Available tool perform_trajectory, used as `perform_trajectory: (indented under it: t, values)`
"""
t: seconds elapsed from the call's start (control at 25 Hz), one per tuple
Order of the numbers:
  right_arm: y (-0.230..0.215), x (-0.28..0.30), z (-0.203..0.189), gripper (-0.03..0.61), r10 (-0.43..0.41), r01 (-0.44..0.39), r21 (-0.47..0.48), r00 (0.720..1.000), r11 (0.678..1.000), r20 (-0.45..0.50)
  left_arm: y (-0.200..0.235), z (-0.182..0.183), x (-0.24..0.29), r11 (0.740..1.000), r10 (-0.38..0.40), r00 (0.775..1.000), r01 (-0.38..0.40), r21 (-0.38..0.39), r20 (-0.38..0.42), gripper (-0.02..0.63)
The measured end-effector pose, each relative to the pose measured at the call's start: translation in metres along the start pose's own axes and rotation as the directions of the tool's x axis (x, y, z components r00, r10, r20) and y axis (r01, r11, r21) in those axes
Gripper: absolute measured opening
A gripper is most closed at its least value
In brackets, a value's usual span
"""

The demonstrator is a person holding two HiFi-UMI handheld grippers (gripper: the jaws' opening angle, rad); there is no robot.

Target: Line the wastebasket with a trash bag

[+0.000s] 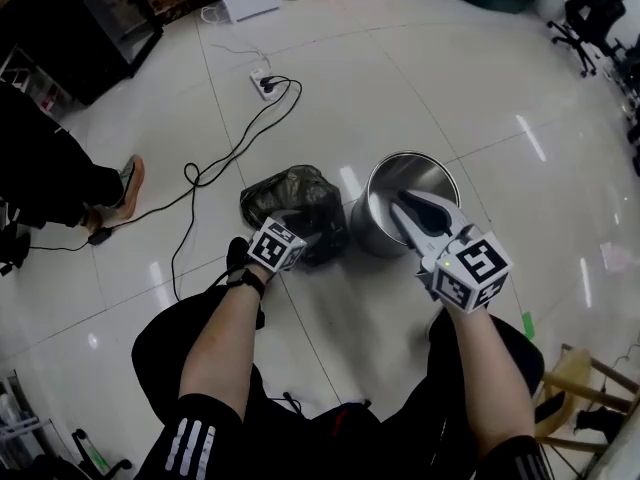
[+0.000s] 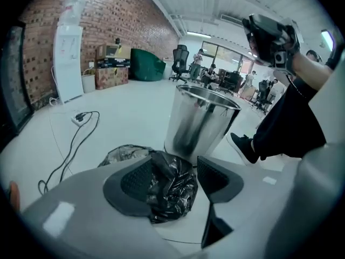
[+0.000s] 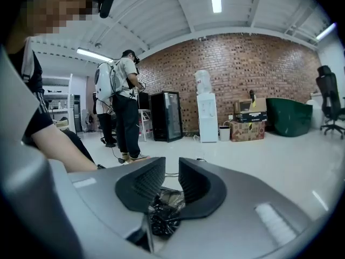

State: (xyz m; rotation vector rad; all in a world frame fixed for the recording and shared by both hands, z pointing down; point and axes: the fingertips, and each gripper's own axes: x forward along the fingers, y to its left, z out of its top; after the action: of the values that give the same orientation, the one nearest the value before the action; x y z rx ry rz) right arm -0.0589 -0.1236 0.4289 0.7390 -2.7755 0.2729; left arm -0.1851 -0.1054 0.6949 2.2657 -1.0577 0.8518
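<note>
Your bag [image 1: 290, 200] lies on the floor [image 1: 420, 88] in a loose black heap, right against the outer wall of the bin [image 1: 400, 158]. The bin stands upright and looks empty inside.

Your left gripper [image 1: 305, 230] is tilted down at the heap with its jaws wide. A crumpled fold of film sits between them, against one ribbed pad [image 2: 135, 179] and clear of the other, so nothing is pinched yet. Your right gripper [image 1: 420, 213] hangs over the bin's mouth, jaws narrow with an empty gap.

The bag is thin, glossy, creased plastic. Expect it to be very light, limp and slippery, with layers that cling and no shape of its own. I'd pinch a single bunched fold near the open hem if you can find it, not the middle of the wad; where the hem is I cannot tell.

The bin is a smooth, shiny metal cylinder. It is stiff, likely light enough to slide on glazed tile, with a thin rolled rim for the hem to fold over.
</note>
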Motion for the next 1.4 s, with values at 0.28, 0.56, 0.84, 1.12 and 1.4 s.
perform_trajectory:
  t: [0.28, 0.56, 0.84, 1.12, 1.4]
  values:
    - [0.009, 0.013, -0.013, 0.086, 0.025, -0.024, 0.025, 0.999, 0.999, -0.038, 0.001, -0.080, 0.048, 0.998, -0.043, 0.984, 0.034, -0.059, -0.170, 0.255]
    - [0.012, 0.015, -0.018, 0.086, 0.026, -0.025, 0.024, 0.998, 0.999, -0.052, 0.020, -0.108, 0.073, 0.999, -0.004, 0.980, -0.006, -0.048, -0.201, 0.207]
    - [-0.003, 0.003, -0.010, 0.087, 0.003, -0.002, 0.056, 1.000, 0.998, -0.025, 0.023, -0.111, 0.070, 0.996, 0.028, 0.976, -0.044, -0.071, -0.214, 0.003]
    - [-0.007, 0.002, -0.004, 0.087, -0.009, 0.009, 0.021, 1.000, 1.000, -0.017, 0.040, -0.052, 0.027, 0.991, 0.082, 0.995, -0.088, -0.104, -0.057, 0.003]
    - [0.003, -0.008, 0.018, 0.089, 0.006, -0.006, 0.002, 0.999, 1.000, 0.042, 0.046, 0.037, -0.041, 0.986, 0.143, 0.984, -0.133, -0.096, 0.107, 0.002]
